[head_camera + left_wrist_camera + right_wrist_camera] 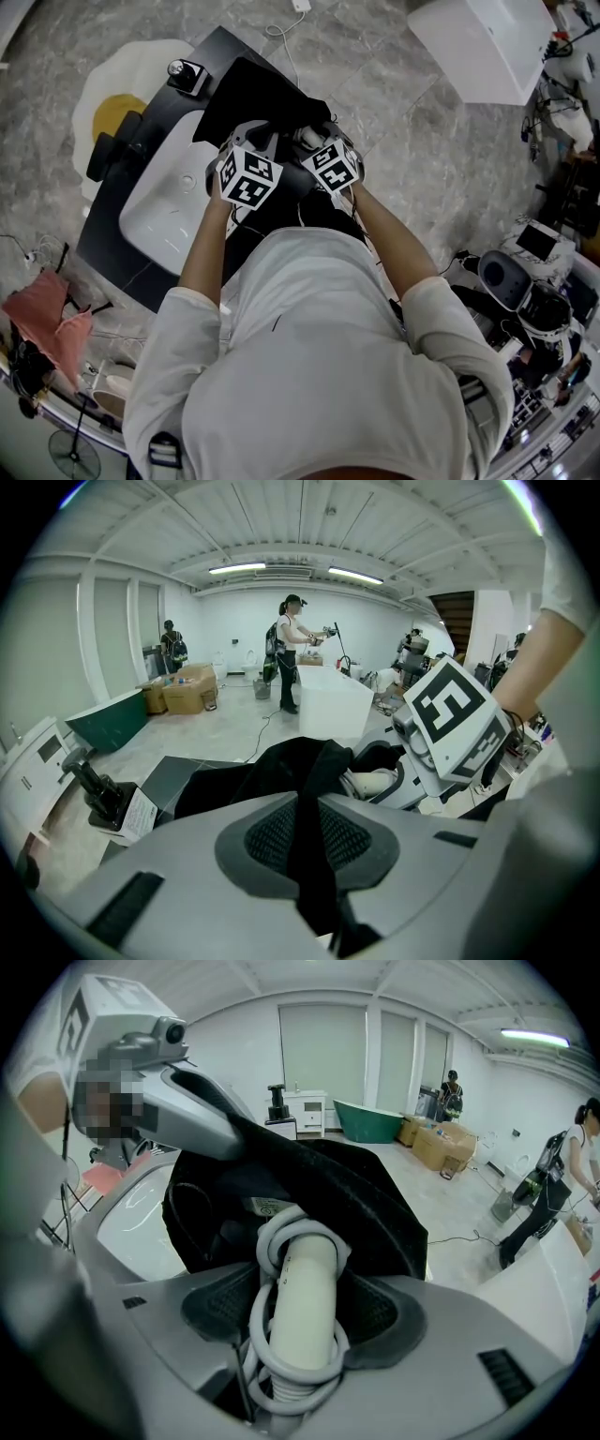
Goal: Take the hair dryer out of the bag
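Observation:
A black fabric bag (258, 94) lies on the dark counter (112, 248) beside a white basin (164, 202). My left gripper (302, 841) is shut on a fold of the bag's rim (305, 789) and holds the mouth up. In the right gripper view the bag (366, 1194) gapes open, and the white hair dryer handle (305, 1288), wound with its grey cord (265, 1241), sticks out of it. My right gripper (300, 1312) is open with the handle between its pads. The head view shows both grippers, left (248, 136) and right (317, 141), close together over the bag.
A black pump fixture (186, 75) stands at the counter's far corner. An egg-shaped rug (117, 103) lies on the floor to the left, a white tub (487, 47) at the far right. A pink cloth (47, 323) hangs at lower left. People stand far off (289, 649).

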